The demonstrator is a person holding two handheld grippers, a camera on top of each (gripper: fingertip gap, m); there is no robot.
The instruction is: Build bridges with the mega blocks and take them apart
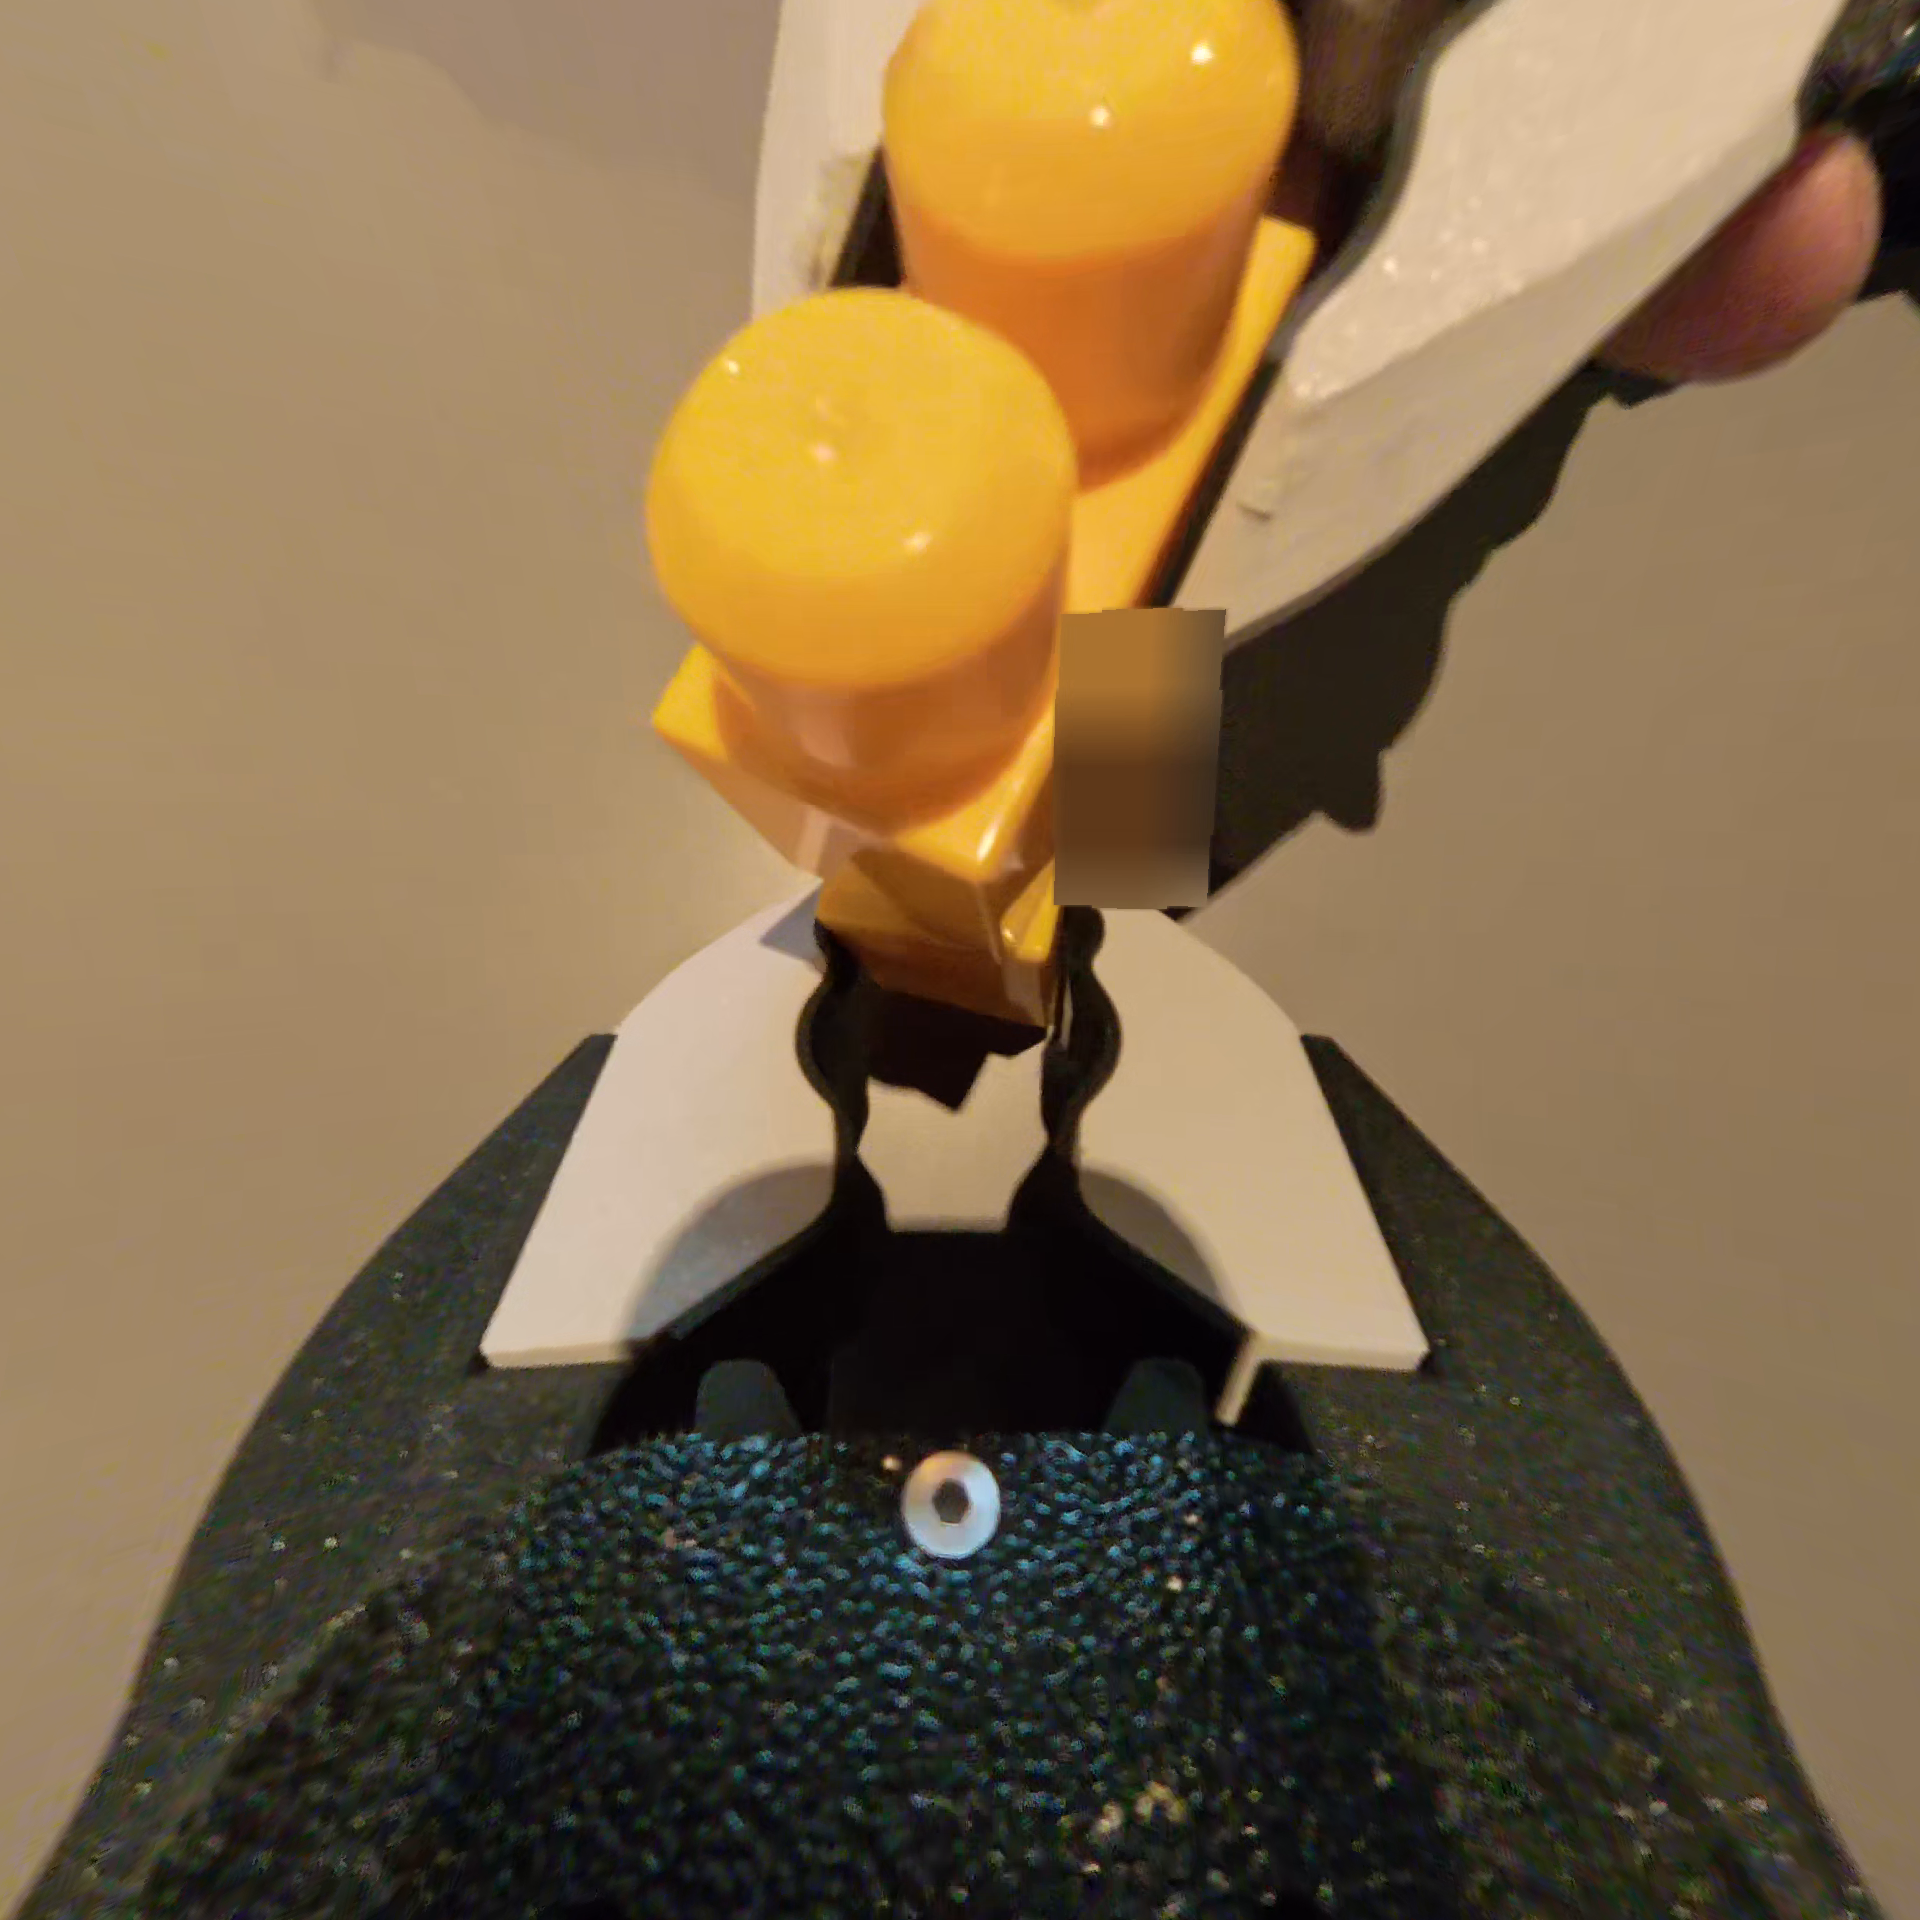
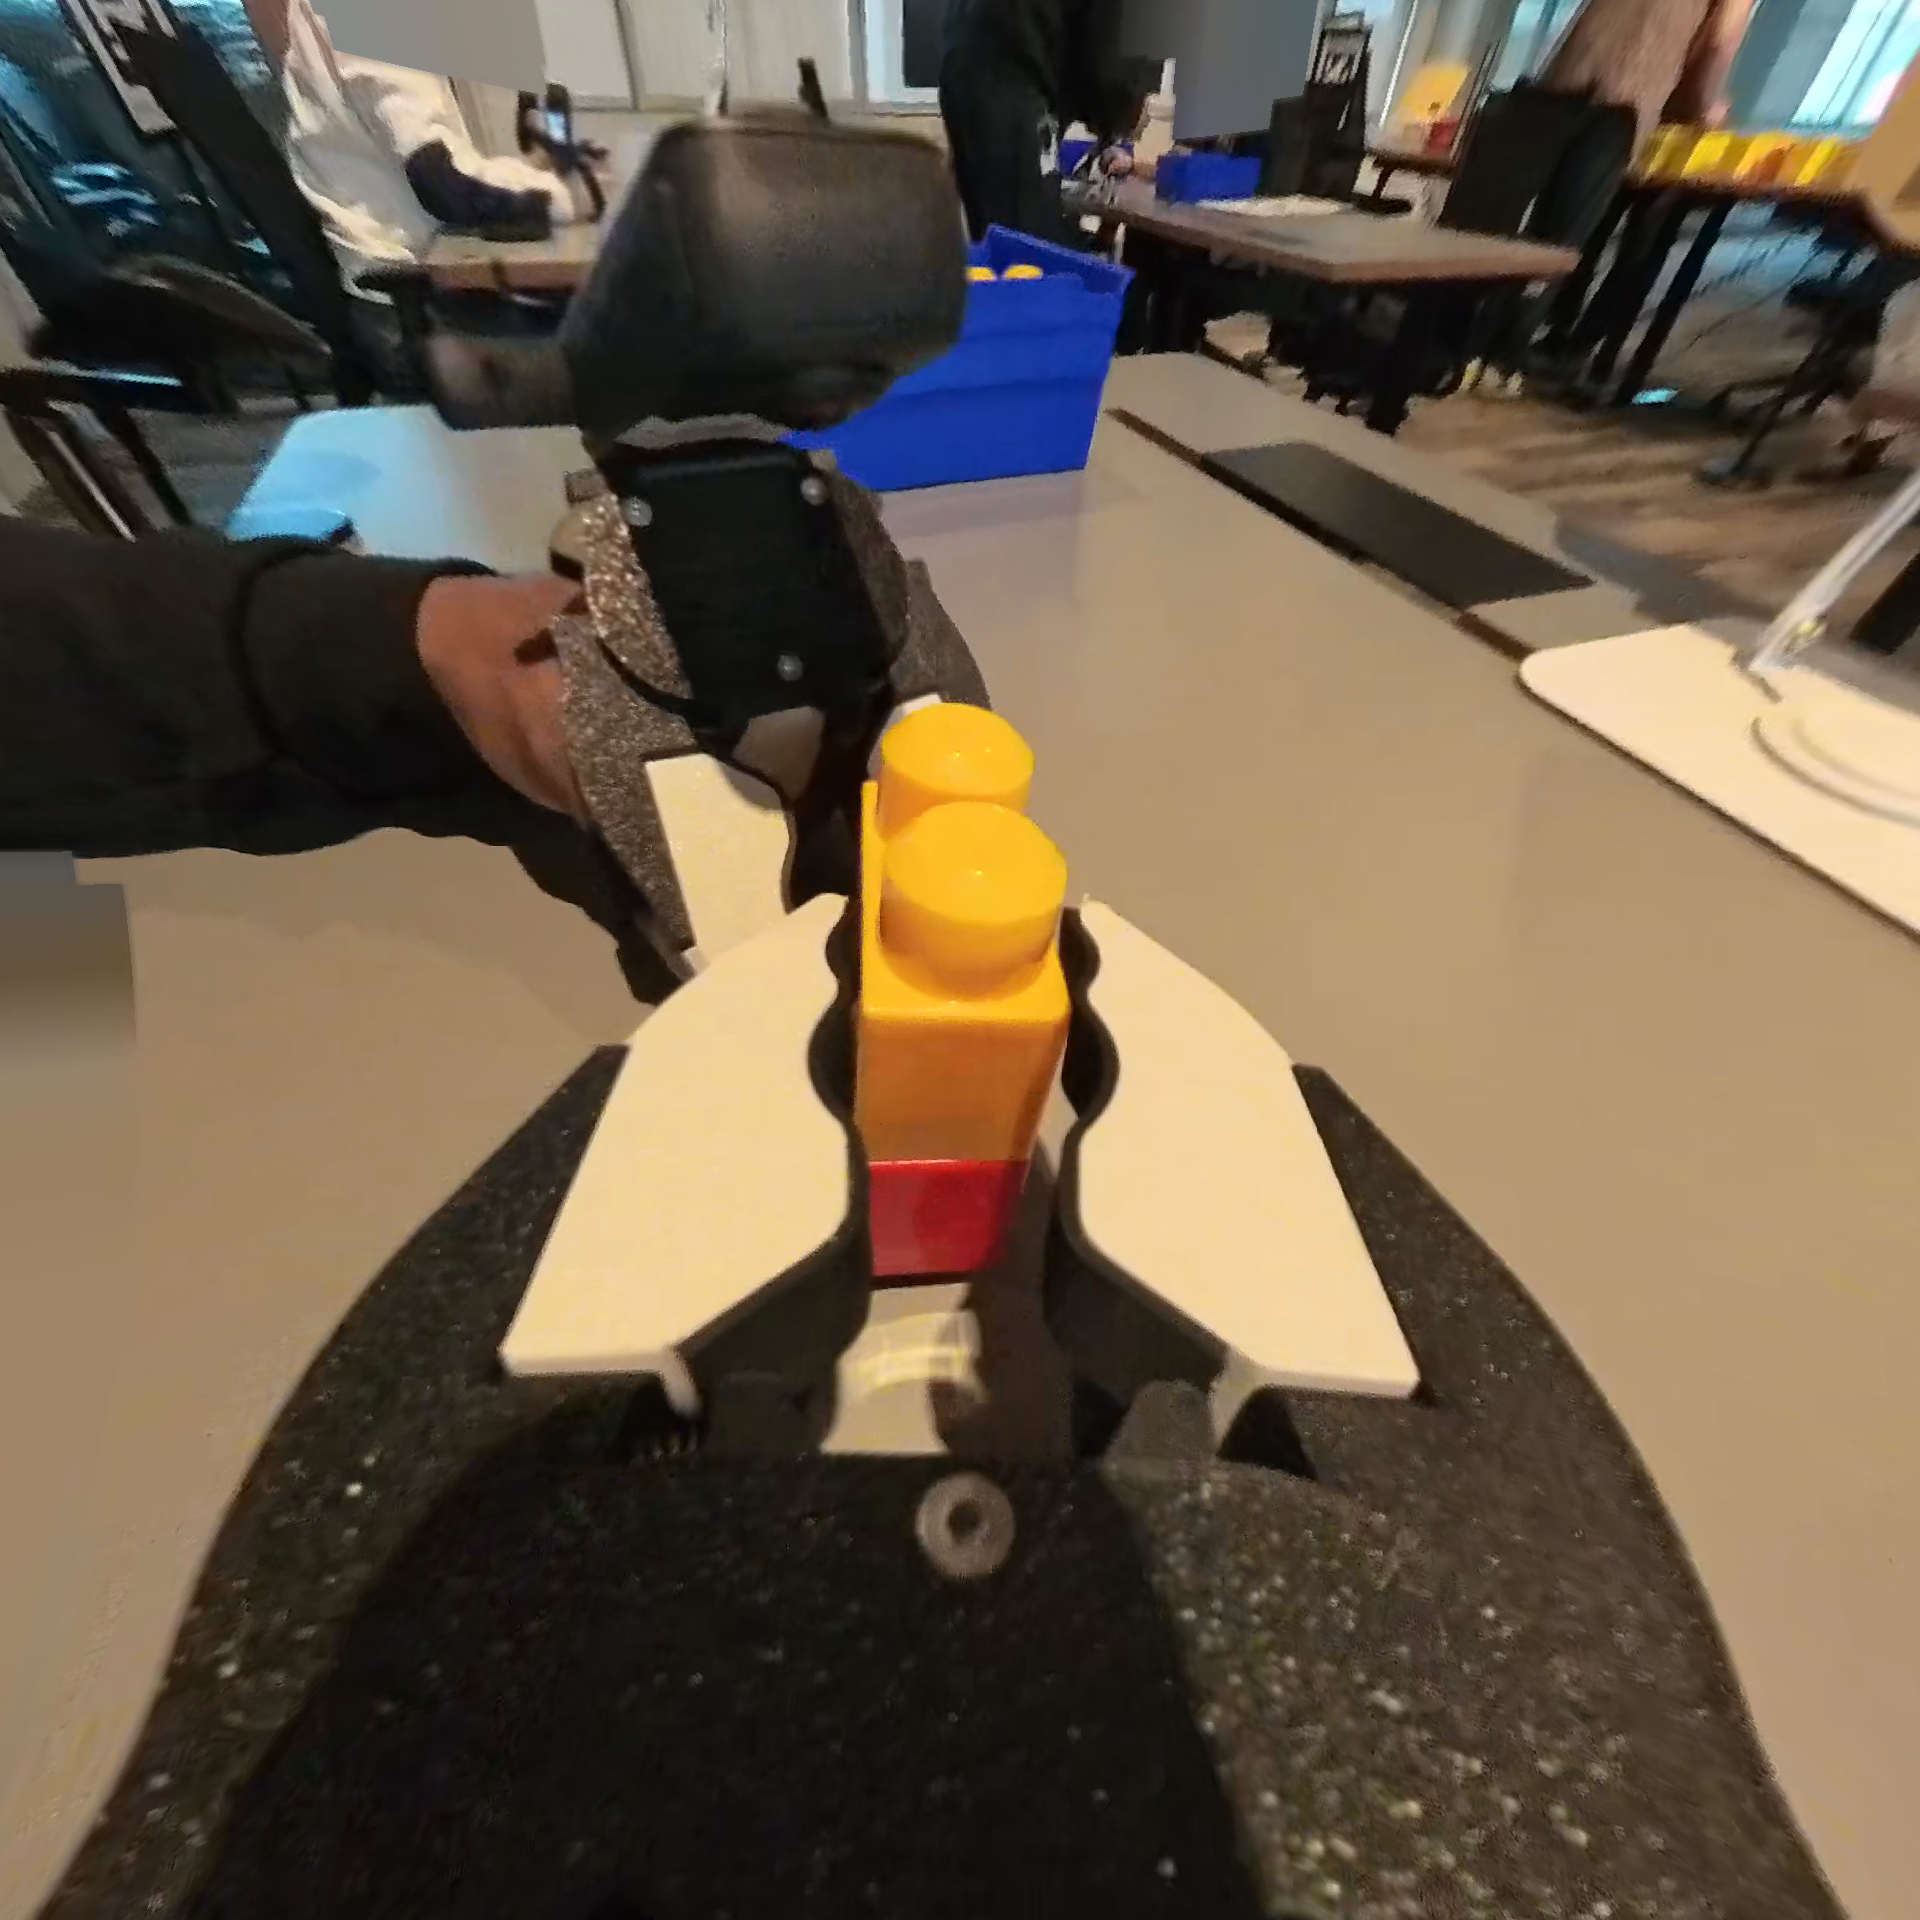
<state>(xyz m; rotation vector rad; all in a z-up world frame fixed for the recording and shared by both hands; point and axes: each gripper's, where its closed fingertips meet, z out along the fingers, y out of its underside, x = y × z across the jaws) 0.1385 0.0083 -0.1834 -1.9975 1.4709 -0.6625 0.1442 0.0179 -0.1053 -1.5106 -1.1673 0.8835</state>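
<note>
Right wrist view showed the right gripper (image 2: 961, 1049) with its jaws closed narrow on the yellow block (image 2: 961, 1060), which sat stacked on a red block (image 2: 940, 1216), the pair raised above the grey desk (image 2: 1351, 831). The left gripper (image 2: 821, 821) came in from the far side, a hand (image 2: 499, 686) in a dark sleeve behind it, its tips at the block's far end — so the stack was braced from both ends. Judging from this, one end was being steadied while the other was worked, either to press the two pieces home or to pull them apart; which of the two I cannot tell.

Left wrist view gave the opposite angle: the left gripper (image 1: 945, 966) had its jaws drawn narrow on the near end of the yellow block (image 1: 935, 665), whose two studs pointed toward the lens, and the right gripper (image 1: 1081, 343) closed over the far end, with a fingertip (image 1: 1766, 260) at the edge. Only plain desk (image 1: 312, 623) lay behind. The red block was hidden there, so only the right view showed that two pieces were joined. Only that view also took in the room — a blue bin (image 2: 997, 364) farther back on the desk, and other desks and chairs beyond
</note>
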